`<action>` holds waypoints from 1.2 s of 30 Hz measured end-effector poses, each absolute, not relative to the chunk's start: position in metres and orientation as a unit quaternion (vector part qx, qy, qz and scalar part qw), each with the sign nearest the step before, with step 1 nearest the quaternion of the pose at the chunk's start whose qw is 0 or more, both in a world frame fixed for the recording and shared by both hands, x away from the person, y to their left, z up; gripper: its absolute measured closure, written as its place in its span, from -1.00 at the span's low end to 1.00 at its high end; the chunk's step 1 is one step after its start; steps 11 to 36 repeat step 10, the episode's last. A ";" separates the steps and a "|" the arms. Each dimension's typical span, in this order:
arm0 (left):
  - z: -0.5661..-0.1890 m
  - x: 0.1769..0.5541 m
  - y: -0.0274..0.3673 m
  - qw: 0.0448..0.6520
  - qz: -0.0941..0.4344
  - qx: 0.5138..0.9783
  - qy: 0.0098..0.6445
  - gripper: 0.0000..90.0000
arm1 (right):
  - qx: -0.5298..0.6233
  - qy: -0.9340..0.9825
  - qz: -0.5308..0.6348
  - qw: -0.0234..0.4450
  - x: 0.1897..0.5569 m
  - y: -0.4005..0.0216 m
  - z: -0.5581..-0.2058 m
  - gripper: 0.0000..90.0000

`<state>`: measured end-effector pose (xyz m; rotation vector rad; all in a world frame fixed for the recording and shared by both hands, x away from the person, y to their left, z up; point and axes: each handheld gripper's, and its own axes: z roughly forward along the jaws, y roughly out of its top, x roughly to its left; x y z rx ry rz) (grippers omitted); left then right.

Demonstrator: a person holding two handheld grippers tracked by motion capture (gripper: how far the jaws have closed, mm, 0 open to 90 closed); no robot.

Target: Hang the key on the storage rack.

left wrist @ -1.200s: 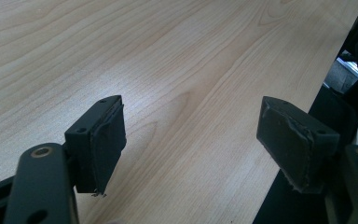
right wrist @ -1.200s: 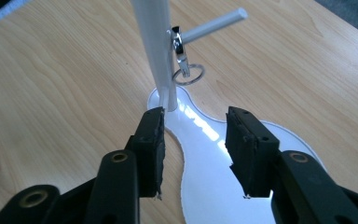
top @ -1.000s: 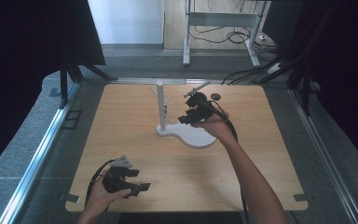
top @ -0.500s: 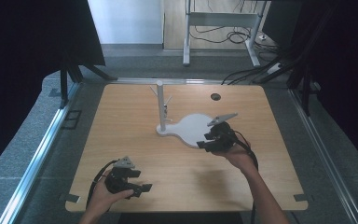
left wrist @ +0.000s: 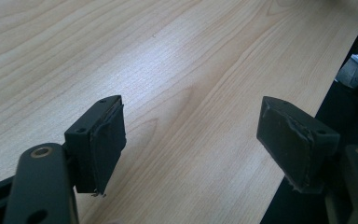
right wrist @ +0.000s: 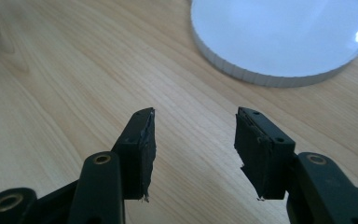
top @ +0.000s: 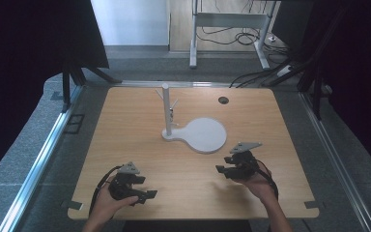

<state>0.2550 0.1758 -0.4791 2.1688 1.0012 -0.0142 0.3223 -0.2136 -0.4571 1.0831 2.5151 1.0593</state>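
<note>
A white stand (top: 193, 130) with a round flat base and an upright post (top: 165, 108) rests in the middle of the wooden table (top: 125, 130). My right gripper (top: 222, 170) hovers low over the table in front of the round base, a hand behind it. Its jaws have just been opening and stand open with nothing between them (right wrist: 193, 135); the base's rim (right wrist: 279, 77) lies just ahead. My left gripper (top: 147, 195) rests near the table's front left edge, open and empty (left wrist: 191, 135) over bare wood.
A small dark hole (top: 223, 100) marks the table's far right part. The table's near edge (left wrist: 307, 93) runs beside the left gripper's jaws. Metal rails (top: 43, 154) flank the table, and cables (top: 251, 77) lie on the floor behind it.
My right gripper has come from beside the stand's post toward the front right of the table and lower. The left gripper has stayed put.
</note>
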 end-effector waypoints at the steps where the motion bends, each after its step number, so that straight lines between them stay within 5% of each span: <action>1: -0.479 0.255 0.176 0.368 -0.006 0.844 0.390 -0.47 | 0.370 0.848 0.365 0.105 0.321 -0.216 -0.457 0.08; 36: -0.476 0.257 0.177 0.375 -0.006 0.841 0.389 -0.47 | 0.393 0.827 0.390 0.099 0.315 -0.239 -0.466 -0.04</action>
